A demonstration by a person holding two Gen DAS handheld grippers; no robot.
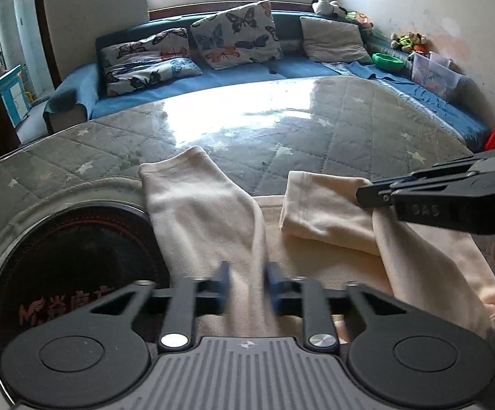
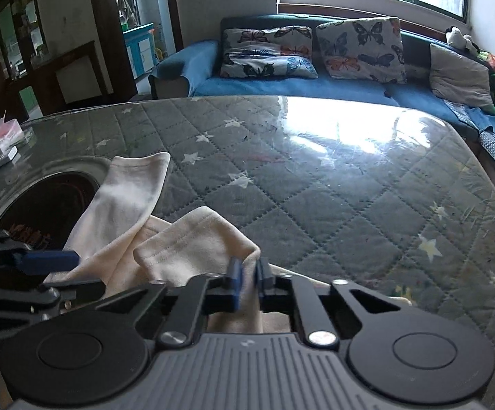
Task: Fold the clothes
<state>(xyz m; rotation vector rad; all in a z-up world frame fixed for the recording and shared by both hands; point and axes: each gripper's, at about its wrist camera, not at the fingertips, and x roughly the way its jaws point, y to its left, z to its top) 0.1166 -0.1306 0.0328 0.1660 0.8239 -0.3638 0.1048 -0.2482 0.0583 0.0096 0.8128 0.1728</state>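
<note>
- Looking at the biggest thing first: the table, covered in a grey quilted star-print cloth under a shiny clear sheet. It's the landmark for everything below. The glossy top looks slick, so I'd guess fabric slides on it easily.
- The blue sofa with butterfly cushions runs along the table's far edge and right side, well apart from the work, so it's no obstacle.
- The cream garment lies at the table's near edge, with both sleeves lifted. It's soft, light knit that droops and creases wherever it isn't supported, so it won't hold a shape by itself. Best grab spots, in my opinion, are the stitched cuffs or seams, where the cloth is thicker and less likely to slip out.
- A round dark inset with red lettering sits in the table's near-left part. The left sleeve drapes just beside its rim. Probably harmless, but cloth could snag there.
- The left gripper has its tongs narrowed onto the left sleeve.
- The right gripper has its tongs pinching the right sleeve just behind the cuff.
- A small clear box and some bits sit at the table's far-left corner, well away.
</note>
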